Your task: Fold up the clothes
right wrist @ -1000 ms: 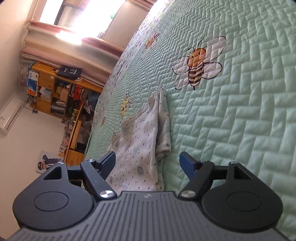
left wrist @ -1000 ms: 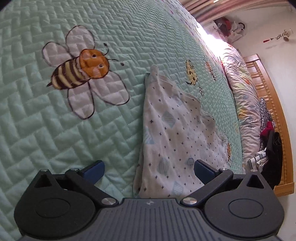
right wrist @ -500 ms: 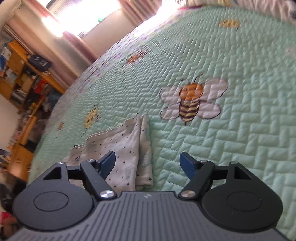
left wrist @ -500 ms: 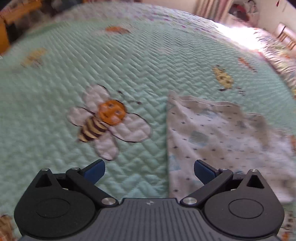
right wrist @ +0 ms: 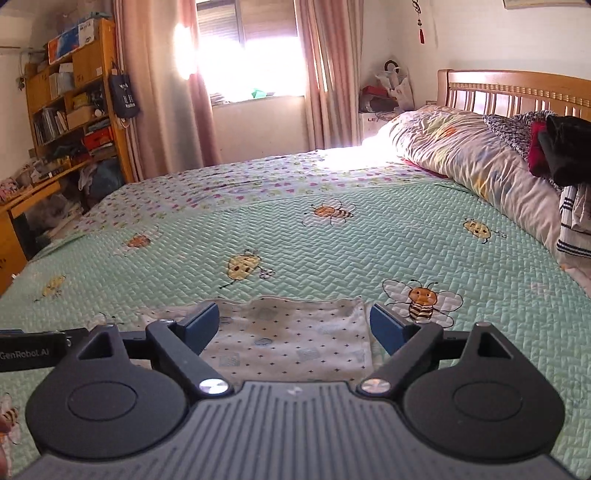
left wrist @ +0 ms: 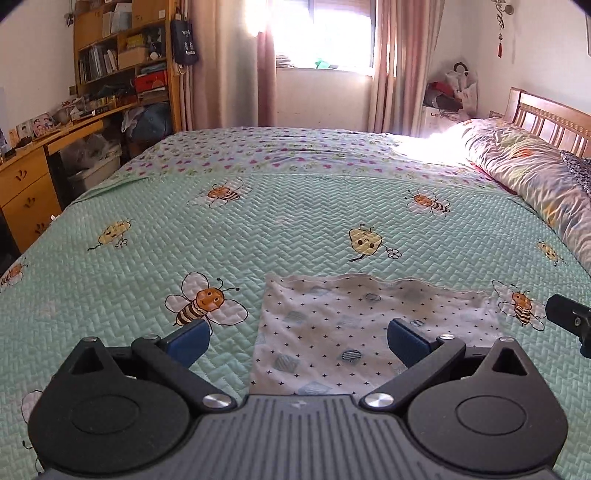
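Lying flat on the bed, a white garment (left wrist: 354, 332) with small dark dots and pale blue patches is spread as a folded rectangle on the mint green quilt (left wrist: 295, 236), its far edge slightly wavy. In the left wrist view a stitched bee (left wrist: 201, 301) sits just beside the garment's left edge, and another bee (left wrist: 521, 304) lies close to its right edge.

The left claw (left wrist: 297, 338) hangs above the near left part of the garment with its blue fingers (left wrist: 188, 338) spread wide and nothing between them. The right claw (right wrist: 293, 325) is over the near right part of the cloth, equally wide open and holding nothing; its right finger sits just past the garment's right edge. Whether either claw touches the fabric cannot be told.

Further out, a floral duvet (right wrist: 472, 155) is bunched along the wooden headboard (right wrist: 517, 94), with dark and striped clothes (right wrist: 565, 155) piled on it. Pink curtains (left wrist: 266, 74) frame a bright window (left wrist: 325, 33), and a wooden bookshelf (left wrist: 118, 55) with a cluttered worktop (left wrist: 55, 133) stands along the left wall
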Tool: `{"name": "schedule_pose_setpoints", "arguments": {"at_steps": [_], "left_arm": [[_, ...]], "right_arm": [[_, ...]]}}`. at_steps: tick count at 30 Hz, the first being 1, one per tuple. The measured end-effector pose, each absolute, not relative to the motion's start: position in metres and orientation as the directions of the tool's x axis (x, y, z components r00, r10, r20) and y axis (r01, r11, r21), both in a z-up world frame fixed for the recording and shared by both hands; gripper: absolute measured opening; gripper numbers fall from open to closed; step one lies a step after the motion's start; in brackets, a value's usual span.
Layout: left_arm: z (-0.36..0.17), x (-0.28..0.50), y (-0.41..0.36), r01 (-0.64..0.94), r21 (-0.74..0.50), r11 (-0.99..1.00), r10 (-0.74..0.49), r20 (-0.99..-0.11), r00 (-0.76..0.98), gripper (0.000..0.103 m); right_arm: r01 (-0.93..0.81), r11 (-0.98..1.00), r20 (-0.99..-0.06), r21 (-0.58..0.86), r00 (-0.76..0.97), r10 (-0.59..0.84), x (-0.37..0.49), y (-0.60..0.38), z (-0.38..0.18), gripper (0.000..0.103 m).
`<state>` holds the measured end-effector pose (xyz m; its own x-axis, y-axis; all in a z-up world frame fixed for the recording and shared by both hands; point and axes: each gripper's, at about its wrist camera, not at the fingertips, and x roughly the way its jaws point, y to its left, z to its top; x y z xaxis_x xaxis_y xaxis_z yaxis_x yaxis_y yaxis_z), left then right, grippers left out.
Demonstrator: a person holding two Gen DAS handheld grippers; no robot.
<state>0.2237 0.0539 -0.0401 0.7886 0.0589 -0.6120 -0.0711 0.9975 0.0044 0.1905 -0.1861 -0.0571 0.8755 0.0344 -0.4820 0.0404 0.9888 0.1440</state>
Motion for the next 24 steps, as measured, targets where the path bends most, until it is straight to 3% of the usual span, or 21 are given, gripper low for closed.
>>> {"name": "schedule_pose_setpoints", "arguments": {"at_steps": [11,15,24], "left_arm": [[-0.016,0.172,0.051,-0.049,0.016,0.999,0.050,-0.518,0.854,0.102],[-0.020,0.163,0.041,-0.046,0.074,0.996,0.076,-0.477,0.876,0.102],[-0.044,0.166,0.016,0.004,0.095,0.995,0.047,-0.525,0.850,0.102]], "right_arm": [[0.023,0.990,-0.447,0.138,0.894,0.042,0.151,-0.180,-0.036,0.090],[0.008,0.991,-0.416,0.135,0.908,0.049,0.144,-0.178,-0.031,0.090],[0.026,0.986,-0.446,0.162,0.894,0.049,0.141,-0.188,-0.047,0.090]]}}
